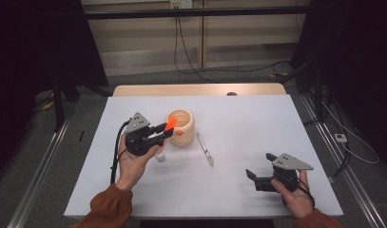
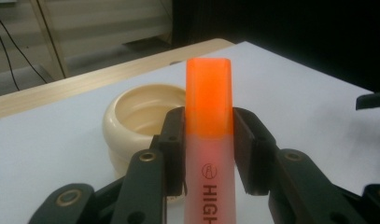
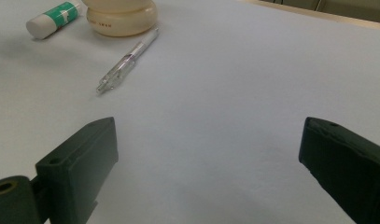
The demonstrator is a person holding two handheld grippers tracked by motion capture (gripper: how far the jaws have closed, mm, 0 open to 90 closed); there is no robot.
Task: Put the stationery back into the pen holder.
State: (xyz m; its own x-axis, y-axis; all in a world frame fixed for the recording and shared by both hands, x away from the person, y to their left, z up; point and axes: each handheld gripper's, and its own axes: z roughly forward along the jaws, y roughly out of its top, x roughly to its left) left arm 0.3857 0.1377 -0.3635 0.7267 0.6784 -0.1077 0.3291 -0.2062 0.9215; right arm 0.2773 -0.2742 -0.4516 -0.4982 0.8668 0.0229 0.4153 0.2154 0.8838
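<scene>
A fixed camera above the person's side looks forward and down over the whole white table [image 1: 238,142], while two close, low gripper-mounted cameras look along their jaws, both sharing the cream bowl [image 2: 141,116].

Highlighter [image 2: 209,140]: orange cap, translucent pale-orange barrel, black print "HIGH…" seen along barrel. Clamped between the jaws of left gripper [image 1: 166,130] at approx. the cap/barrel join; cap end protrudes past the fingertips. Held off the table, left of centre, cap end over near-left rim of pot [image 1: 180,127]. Pot: cream, round, open-topped, bulged lower ring, upright on the white table surface, centre-left, empty as far as seen.
</scene>
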